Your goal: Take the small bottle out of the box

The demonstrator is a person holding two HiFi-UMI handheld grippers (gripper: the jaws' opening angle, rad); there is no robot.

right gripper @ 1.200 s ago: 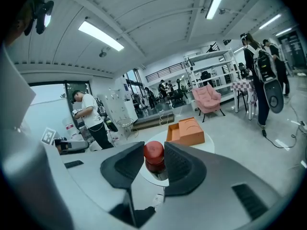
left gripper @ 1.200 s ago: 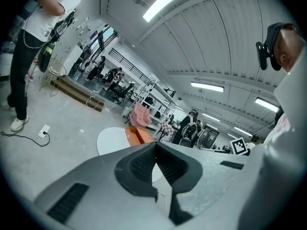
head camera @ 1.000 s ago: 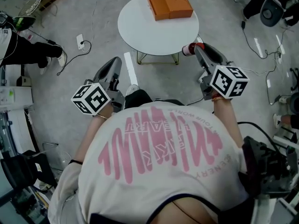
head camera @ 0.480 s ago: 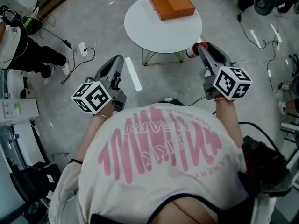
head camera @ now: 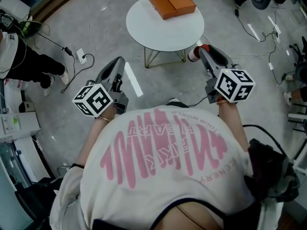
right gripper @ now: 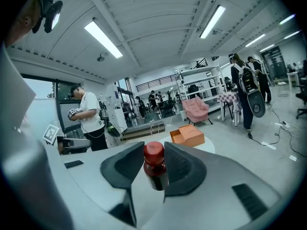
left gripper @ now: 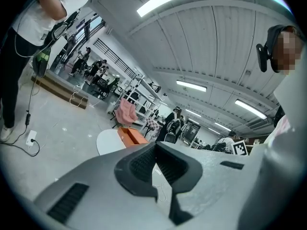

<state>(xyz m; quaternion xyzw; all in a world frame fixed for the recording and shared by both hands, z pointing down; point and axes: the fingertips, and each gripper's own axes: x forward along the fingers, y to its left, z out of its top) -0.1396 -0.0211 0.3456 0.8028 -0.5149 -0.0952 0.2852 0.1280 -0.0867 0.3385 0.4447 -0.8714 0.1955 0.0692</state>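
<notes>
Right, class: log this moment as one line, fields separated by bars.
left gripper: shut, empty | right gripper: shut on small bottle, red cap up | box: on round table, bottle out

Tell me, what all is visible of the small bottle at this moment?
The small bottle has a dark, glossy body and a red cap. It stands upright, clamped between the fingers of the right gripper, off the white table and apart from the orange box.
</notes>
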